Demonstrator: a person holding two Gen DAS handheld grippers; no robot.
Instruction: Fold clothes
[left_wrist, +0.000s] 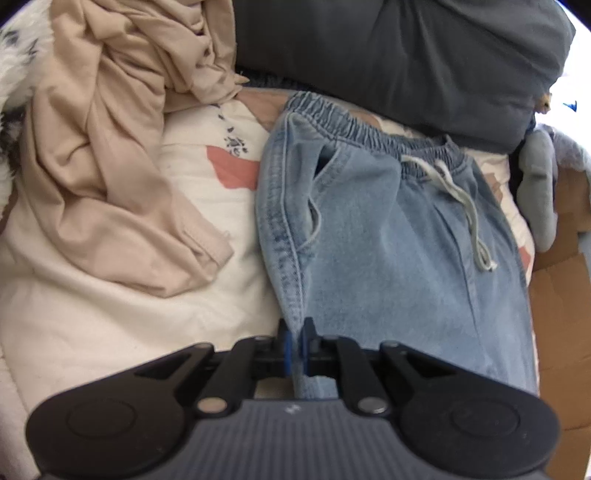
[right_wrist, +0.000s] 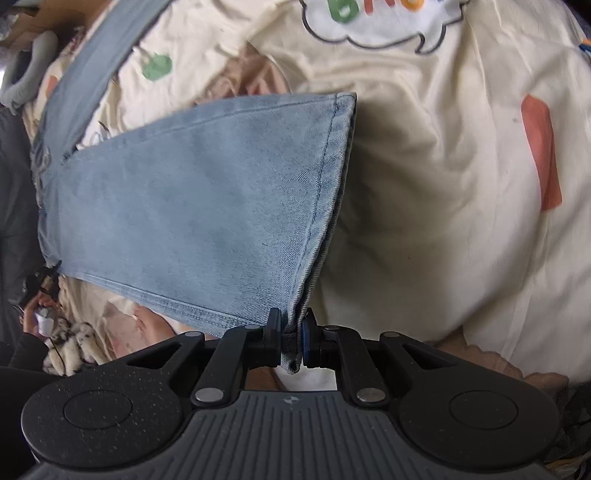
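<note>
Left wrist view: my left tool pinches the side seam of the light-blue jeans below the elastic waistband, which lie on the cream bed cover beside a crumpled beige garment. My right tool clamps the hem corner of one leg, lifting it clear of the bed, probably so I can carry hem toward waistband for the fold.

Between the fingers, the jeans are faded, matt denim with stitched seams. Beyond them the bedcover looks like soft printed cotton; the beige garment is smooth, crumpled cloth.
</note>
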